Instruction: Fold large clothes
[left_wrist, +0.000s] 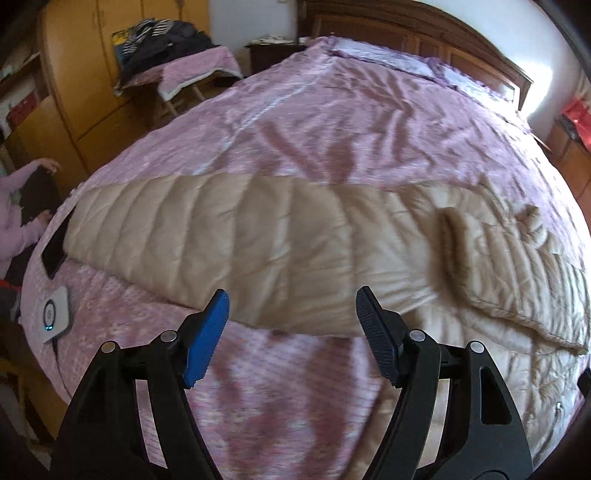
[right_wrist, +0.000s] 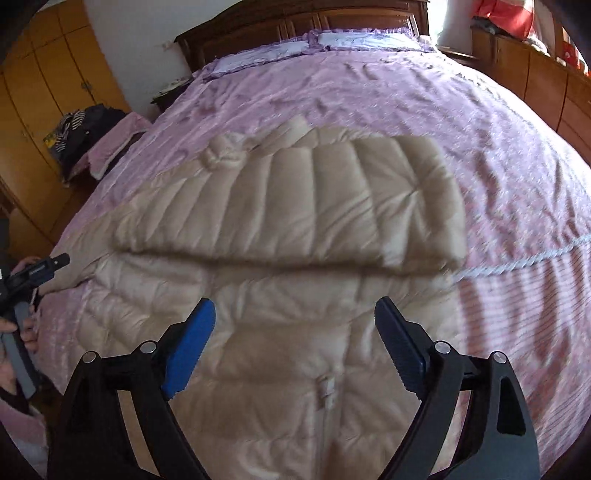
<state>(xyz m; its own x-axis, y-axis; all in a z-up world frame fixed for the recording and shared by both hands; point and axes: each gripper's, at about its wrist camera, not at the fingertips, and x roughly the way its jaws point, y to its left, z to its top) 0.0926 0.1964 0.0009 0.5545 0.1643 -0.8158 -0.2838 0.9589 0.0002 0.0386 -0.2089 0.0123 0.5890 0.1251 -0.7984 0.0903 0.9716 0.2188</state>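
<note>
1. Jacket (right_wrist: 280, 236), a beige quilted one, is lying across the bedspread (right_wrist: 406, 110) toward the foot edge of the bed, one sleeve (left_wrist: 221, 236) stretching toward the left edge.
2. The left gripper (left_wrist: 291, 332) is hovering wide, holding nothing.
3. The right gripper (right_wrist: 295, 343) is hovering wide over the jacket's zipper (right_wrist: 327, 391).
4. A phone (left_wrist: 55, 247) is lying at the left edge.

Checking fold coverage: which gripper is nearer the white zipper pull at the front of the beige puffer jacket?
Right. The right gripper hangs open just above the zipper pull. The left gripper is open over a stretched-out sleeve, away from the zipper.
</note>
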